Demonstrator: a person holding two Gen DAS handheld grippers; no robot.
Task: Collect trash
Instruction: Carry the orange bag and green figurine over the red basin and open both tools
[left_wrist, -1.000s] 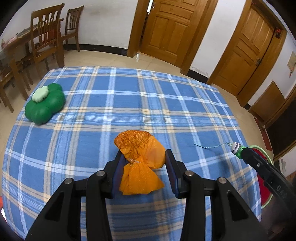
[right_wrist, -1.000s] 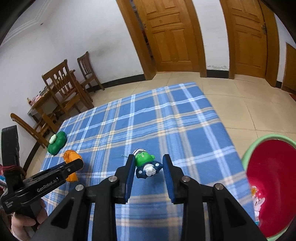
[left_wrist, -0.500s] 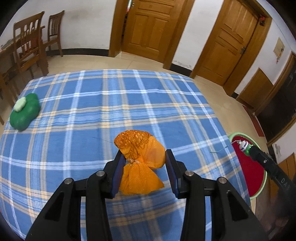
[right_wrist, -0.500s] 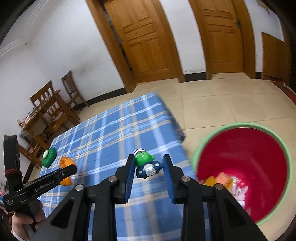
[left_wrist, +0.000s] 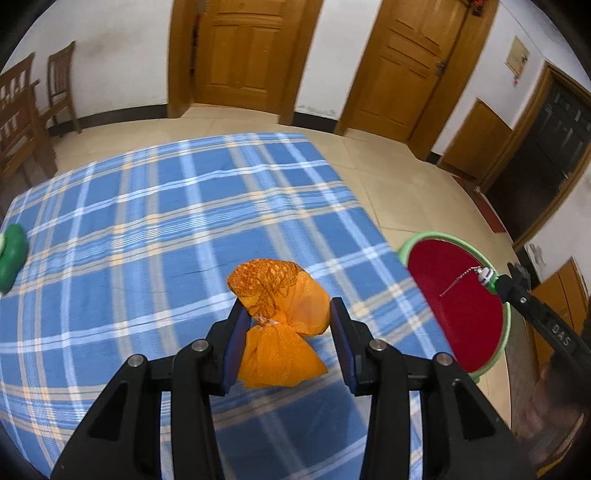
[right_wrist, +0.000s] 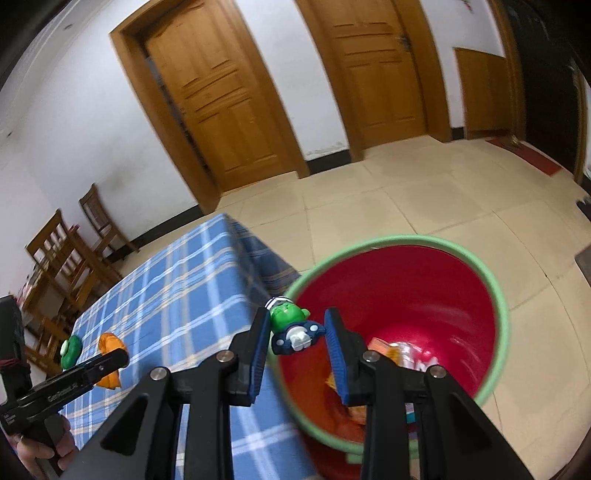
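Observation:
My left gripper (left_wrist: 286, 321) is shut on an orange mesh bag (left_wrist: 282, 314) and holds it above the blue plaid table (left_wrist: 147, 229). My right gripper (right_wrist: 295, 328) is shut on a small green and blue toy figure (right_wrist: 291, 325) with a bead chain, held over the rim of the red bin with a green rim (right_wrist: 495, 291). The bin (left_wrist: 458, 306) stands on the floor past the table's right edge and holds several pieces of trash (right_wrist: 388, 350). The right gripper with the toy (left_wrist: 487, 277) also shows in the left wrist view.
A green clover-shaped object (left_wrist: 11, 254) lies at the table's left edge, also in the right wrist view (right_wrist: 70, 350). Wooden chairs (right_wrist: 66, 251) stand by the far wall. Wooden doors (left_wrist: 243, 55) and tiled floor lie beyond the table.
Both grippers have swung to the right with their loads. The right gripper has moved from above the table to over the bin's rim. The left gripper is nearer the table's right edge.

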